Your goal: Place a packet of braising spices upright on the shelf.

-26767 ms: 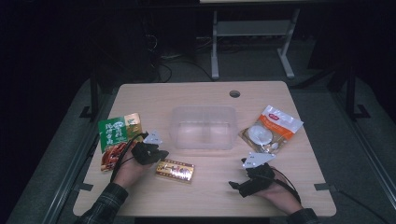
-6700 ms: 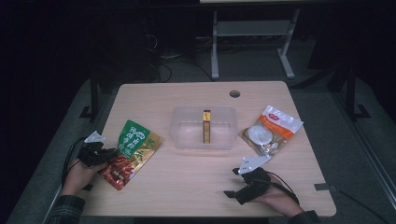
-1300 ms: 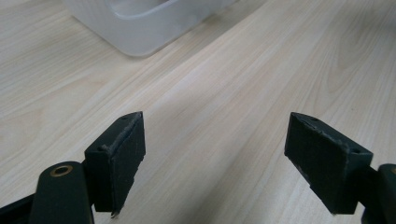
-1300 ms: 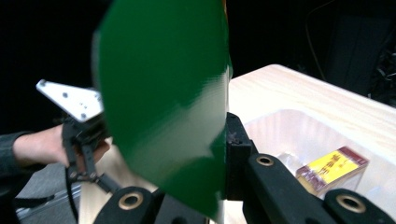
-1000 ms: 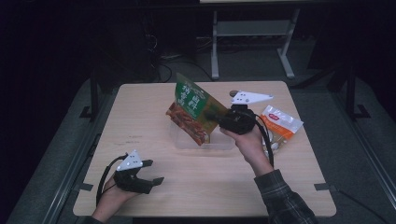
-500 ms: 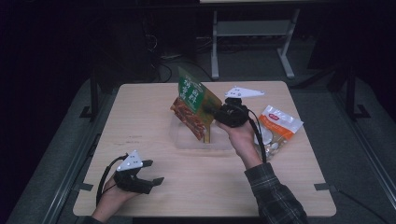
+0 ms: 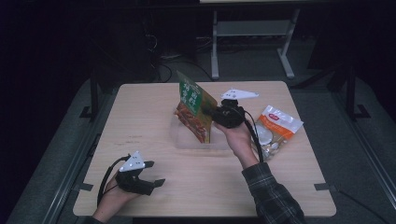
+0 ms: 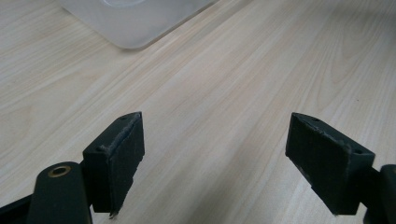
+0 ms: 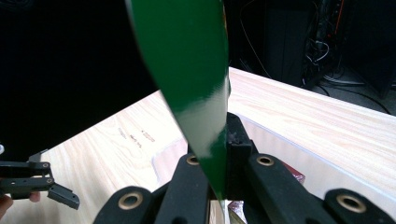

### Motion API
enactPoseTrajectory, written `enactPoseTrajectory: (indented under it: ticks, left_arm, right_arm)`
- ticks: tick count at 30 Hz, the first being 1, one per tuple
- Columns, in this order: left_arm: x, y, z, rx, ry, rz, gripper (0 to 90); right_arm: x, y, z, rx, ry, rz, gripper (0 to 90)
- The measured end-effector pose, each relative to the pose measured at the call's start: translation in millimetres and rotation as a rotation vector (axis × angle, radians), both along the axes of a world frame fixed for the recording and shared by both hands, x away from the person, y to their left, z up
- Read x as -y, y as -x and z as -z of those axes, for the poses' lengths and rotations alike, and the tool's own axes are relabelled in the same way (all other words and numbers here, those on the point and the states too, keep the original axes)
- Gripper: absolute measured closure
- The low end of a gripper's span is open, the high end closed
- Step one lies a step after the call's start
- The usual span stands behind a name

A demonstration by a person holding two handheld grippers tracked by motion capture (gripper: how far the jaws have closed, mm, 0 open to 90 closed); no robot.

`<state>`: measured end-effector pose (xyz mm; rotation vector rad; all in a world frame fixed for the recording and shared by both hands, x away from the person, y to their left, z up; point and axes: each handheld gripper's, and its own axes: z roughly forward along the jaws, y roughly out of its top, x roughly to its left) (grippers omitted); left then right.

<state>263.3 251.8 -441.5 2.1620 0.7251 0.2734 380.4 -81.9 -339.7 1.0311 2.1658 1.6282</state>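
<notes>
My right gripper [image 7: 211, 122] is shut on a green and red food pouch [image 7: 195, 111], which stands on edge, tilted, over the clear plastic box [image 7: 219, 143] in the middle of the table. In the right gripper view the pouch's green back [image 9: 187, 70] rises from between the closed jaws, with the box's rim [image 9: 280, 135] just beyond. My left gripper [image 7: 152, 173] rests near the table's front left corner, open, with bare wood between its pads [image 8: 121, 154]. A corner of the box [image 8: 135, 23] lies ahead of it.
A white snack bag [image 7: 273, 130] lies on the table right of the box, close to the right forearm. Table legs and cables stand on the dark floor behind the far edge. The left gripper [image 9: 42, 182] appears small at the lower left of the right gripper view.
The right hand has carried the pouch a little leftward and lower over the box. The left gripper has stayed where it was.
</notes>
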Motion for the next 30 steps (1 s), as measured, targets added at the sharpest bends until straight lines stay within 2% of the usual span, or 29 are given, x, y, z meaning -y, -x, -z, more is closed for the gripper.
enactPoseTrajectory:
  ticks: [27, 30]
  left_arm:
    - [6.7, 0.8, 4.1, -0.026, -0.019, 0.026, 19.1]
    - [7.1, 0.0, 4.7, -0.022, -0.029, 0.034, 19.1]
  right_arm:
    - [-21.5, -16.3, 22.4, -0.049, 0.056, -0.020, 88.6]
    - [-25.8, -18.0, 27.2, -0.053, 0.079, -0.029, 87.8]
